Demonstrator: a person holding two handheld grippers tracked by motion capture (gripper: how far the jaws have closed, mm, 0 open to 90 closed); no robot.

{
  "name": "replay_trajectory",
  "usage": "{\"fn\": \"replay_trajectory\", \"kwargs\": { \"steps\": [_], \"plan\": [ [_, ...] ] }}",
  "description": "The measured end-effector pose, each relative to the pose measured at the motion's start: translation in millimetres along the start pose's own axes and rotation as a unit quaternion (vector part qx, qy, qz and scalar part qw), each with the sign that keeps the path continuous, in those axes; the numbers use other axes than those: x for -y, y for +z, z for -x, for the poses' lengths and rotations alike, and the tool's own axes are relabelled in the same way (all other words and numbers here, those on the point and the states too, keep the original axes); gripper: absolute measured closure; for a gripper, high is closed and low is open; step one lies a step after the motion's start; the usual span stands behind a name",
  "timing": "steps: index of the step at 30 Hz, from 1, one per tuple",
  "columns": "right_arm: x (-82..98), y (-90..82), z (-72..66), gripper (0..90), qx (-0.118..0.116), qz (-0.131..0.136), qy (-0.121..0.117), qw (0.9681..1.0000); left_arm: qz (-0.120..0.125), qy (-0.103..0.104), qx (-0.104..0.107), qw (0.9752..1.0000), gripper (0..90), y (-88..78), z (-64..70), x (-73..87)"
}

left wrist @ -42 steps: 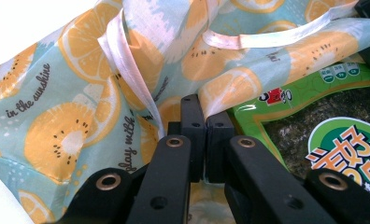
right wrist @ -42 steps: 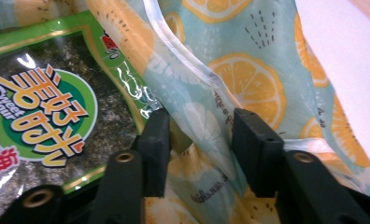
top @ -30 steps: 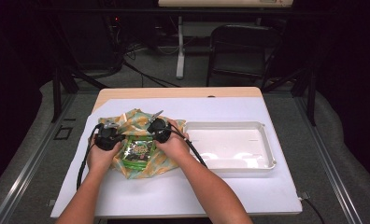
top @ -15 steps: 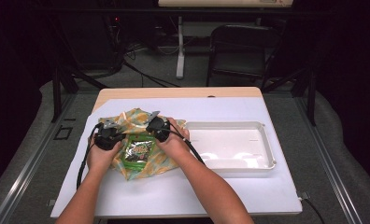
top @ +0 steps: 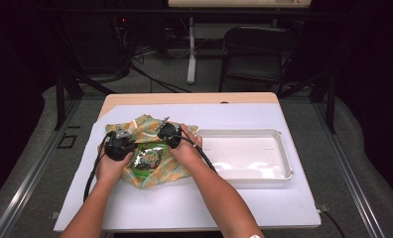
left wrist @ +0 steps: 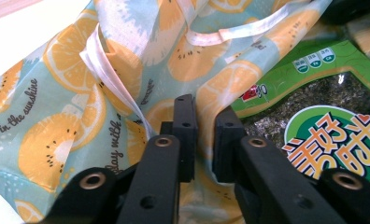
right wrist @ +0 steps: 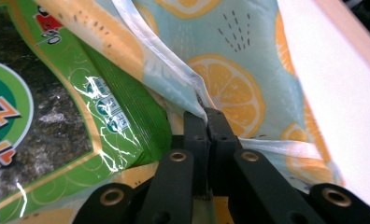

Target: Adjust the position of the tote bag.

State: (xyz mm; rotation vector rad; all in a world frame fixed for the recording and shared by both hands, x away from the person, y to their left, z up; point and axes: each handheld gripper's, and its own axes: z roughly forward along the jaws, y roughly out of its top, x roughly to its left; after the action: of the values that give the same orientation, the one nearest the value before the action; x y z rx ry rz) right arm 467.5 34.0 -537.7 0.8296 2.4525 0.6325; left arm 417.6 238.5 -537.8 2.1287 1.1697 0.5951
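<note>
**Ana:** High view first: what are the two hands doing?

**Ben:** Both are working at the fruit-print cloth bag lying on the white table cover, left of the white tray. The left gripper is sitting at the bag's left side, the right gripper at its right, and the green seaweed packet is lying between them, partly inside the bag's mouth.

**Ana:** Is the left gripper holding anything?

**Ben:** In the left gripper view its jaws have just been opening. They are standing a little apart, and a fold of the bag is hanging in the gap, but the pads are not pressing on it. The packet is lying just to the right of those jaws, and a white handle strap is running across the cloth above them.

**Ana:** And the right gripper?

**Ben:** In the right gripper view its jaws are pinching together on the bag's white hemmed edge, which is running up and away from the tips. The cloth is spreading out behind them, and the packet is lying to their left, tucked under that lifted edge.

**Ana:** Is the tray holding anything?

**Ben:** I cannot tell of anything in it; it is sitting just beside the bag, near the person's right hand.
</note>
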Motion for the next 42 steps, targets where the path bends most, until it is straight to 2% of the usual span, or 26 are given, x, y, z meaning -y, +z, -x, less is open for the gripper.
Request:
{"fn": "replay_trajectory", "kwargs": {
  "steps": [4, 6, 9, 12, 14, 15, 17, 19, 21, 23, 24, 27, 29, 32, 36, 37, 39, 42],
  "plan": [
    [1.2, 3.2, 2.0, 88.0, -0.016, -0.006, 0.015, 0.9997, 0.009, -0.014, 0.01, 0.9998, 73.1, -9.2, -1.9, -2.2],
    [1.7, 3.6, 1.9, 87.7, -0.018, -0.001, 0.021, 0.9996, 0.017, -0.024, 0.014, 0.9995, 68.4, -16.3, -3.8, -3.3],
    [1.8, 2.7, 2.6, 87.1, -0.022, -0.002, 0.024, 0.9995, 0.015, -0.044, 0.031, 0.9984, 63.9, -25.7, -6.1, -3.4],
    [2.2, 2.5, 3.2, 86.9, -0.025, -0.001, 0.027, 0.9993, 0.011, -0.049, 0.047, 0.9976, 60.8, -32.7, -3.4, -3.7],
    [2.2, 2.8, 2.7, 86.8, -0.026, 0.0, 0.03, 0.9992, 0.009, -0.037, 0.051, 0.998, 58.6, -36.5, 1.7, -4.9],
    [2.1, 2.7, 3.1, 86.9, -0.027, -0.003, 0.026, 0.9993, 0.014, -0.035, 0.046, 0.9982, 56.8, -36.6, 4.5, -4.9],
    [2.1, 2.4, 2.8, 86.8, -0.028, -0.007, 0.026, 0.9992, -0.005, -0.029, 0.048, 0.9984, 54.0, -38.0, 7.6, -5.0],
    [2.3, 3.3, 2.0, 86.8, -0.027, -0.002, 0.028, 0.9993, -0.02, -0.016, 0.033, 0.9991, 52.2, -36.4, 13.4, -3.7],
    [3.0, 4.5, 1.1, 86.8, -0.028, 0.006, 0.035, 0.999, -0.037, 0.006, 0.01, 0.9993, 51.7, -33.9, 18.3, -2.8],
    [3.1, 4.3, 1.1, 86.7, -0.028, 0.005, 0.034, 0.999, -0.046, 0.02, -0.009, 0.9987, 53.4, -30.6, 21.7, -1.1],
    [2.4, 2.6, 2.6, 86.7, -0.027, -0.006, 0.023, 0.9993, -0.048, 0.027, -0.015, 0.9984, 56.6, -28.6, 22.3, 0.5],
    [2.5, 2.3, 2.4, 86.8, -0.029, -0.006, 0.022, 0.9993, -0.067, 0.052, -0.051, 0.9951, 72.7, -22.8, 21.7, 4.3],
    [2.9, 2.6, 2.0, 86.8, -0.03, -0.002, 0.022, 0.9993, -0.073, 0.056, -0.059, 0.9941, 81.4, -20.2, 18.0, 5.6],
    [3.4, 1.7, 1.0, 86.8, -0.028, 0.002, 0.022, 0.9994, -0.071, 0.052, -0.06, 0.9943, 89.0, -19.5, 11.6, 4.7],
    [5.0, -0.1, -0.8, 86.7, -0.029, 0.009, 0.023, 0.9993, -0.062, 0.049, -0.063, 0.9949, 90.0, -18.9, 5.6, -2.4],
    [5.3, -0.2, -1.1, 86.7, -0.028, 0.01, 0.024, 0.9993, -0.055, 0.042, -0.061, 0.9957, 90.0, -18.0, 4.2, -4.1],
    [5.7, -1.8, -0.1, 86.8, -0.028, 0.009, 0.024, 0.9993, -0.057, 0.036, -0.057, 0.9961, 90.0, -15.0, -0.1, -8.4],
    [6.5, -3.0, -0.1, 86.7, -0.031, 0.016, 0.03, 0.9989, -0.043, 0.014, -0.046, 0.9979, 90.0, -12.4, -7.0, -14.3]
  ]
}}
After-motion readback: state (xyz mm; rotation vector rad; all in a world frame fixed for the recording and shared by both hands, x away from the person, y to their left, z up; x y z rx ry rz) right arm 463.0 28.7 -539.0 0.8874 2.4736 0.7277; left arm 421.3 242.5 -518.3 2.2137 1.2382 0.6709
